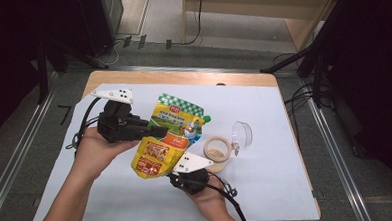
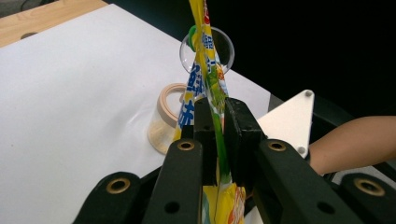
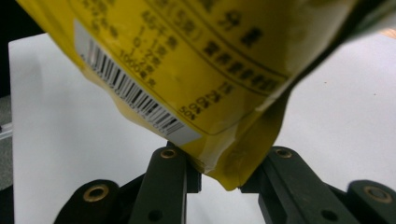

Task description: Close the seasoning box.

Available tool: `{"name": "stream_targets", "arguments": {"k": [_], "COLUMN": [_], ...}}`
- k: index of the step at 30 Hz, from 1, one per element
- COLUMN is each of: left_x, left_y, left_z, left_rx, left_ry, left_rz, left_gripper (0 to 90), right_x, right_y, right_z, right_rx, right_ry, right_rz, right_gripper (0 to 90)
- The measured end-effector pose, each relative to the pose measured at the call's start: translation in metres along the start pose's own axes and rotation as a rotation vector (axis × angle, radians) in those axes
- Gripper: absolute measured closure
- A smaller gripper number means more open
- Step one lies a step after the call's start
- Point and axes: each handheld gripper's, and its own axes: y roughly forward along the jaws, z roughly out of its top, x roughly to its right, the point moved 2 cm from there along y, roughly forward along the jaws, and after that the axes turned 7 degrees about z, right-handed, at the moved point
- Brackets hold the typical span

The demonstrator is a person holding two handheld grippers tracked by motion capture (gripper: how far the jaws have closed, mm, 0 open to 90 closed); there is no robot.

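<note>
Left gripper (image 1: 157, 130) was clamped on the pouch's (image 1: 172, 136) side edge, film pinched flat between its pads. Pouch hung off the table, long axis diagonal, green spout (image 1: 207, 118) end pointing up and away over the open jar (image 1: 218, 150). Right gripper (image 3: 219, 179) gripped the yellow bottom corner, jaws around the gusset. Clear lid (image 1: 242, 134) lay just beyond the jar.

in the right gripper view the yellow pouch (image 3: 196, 70) ran off the top edge and hid the right gripper (image 3: 217, 175) jaw tips, its print blurred. in the left gripper view the pouch covered part of the jar (image 2: 164, 121) and the clear lid (image 2: 224, 49). the jar's contents were too small to tell.
</note>
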Motion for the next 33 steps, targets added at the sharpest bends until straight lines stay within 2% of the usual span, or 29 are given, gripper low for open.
{"name": "stream_targets", "arguments": {"k": [3, 8, 10, 15, 22, 27, 33], "left_x": [0.0, 0.001, 0.003, 0.006, 0.007, 0.01, 0.009], "left_y": [0.005, 0.013, 0.018, 0.025, 0.038, 0.046, 0.053], "left_z": [0.0, -0.001, -0.002, -0.002, -0.004, -0.004, -0.005], "left_rx": [-0.006, -0.015, -0.021, -0.036, -0.069, -0.073, -0.081], "left_ry": [0.0, 0.0, 0.013, 0.026, 0.011, 0.013, -0.004], "left_rz": [0.002, 0.011, 0.029, 0.015, 0.011, 0.01, 0.009], "left_gripper": [83.7, 82.0, 79.6, 79.2, 78.1, 76.4, 73.5], "right_x": [-0.004, -0.01, -0.012, -0.019, -0.031, -0.033, -0.035], "right_y": [-0.001, -0.002, -0.003, -0.003, -0.003, -0.004, -0.006], "right_z": [0.0, 0.001, 0.001, 0.003, 0.004, 0.007, 0.01], "right_rx": [-0.009, -0.008, -0.01, 0.0, -0.004, 0.005, 0.002], "right_ry": [-0.021, -0.026, -0.033, -0.037, -0.054, -0.054, -0.063], "right_rz": [0.004, 0.012, 0.015, 0.034, 0.058, 0.067, 0.067], "right_gripper": [76.6, 75.4, 74.8, 73.3, 70.7, 68.8, 65.6]}}
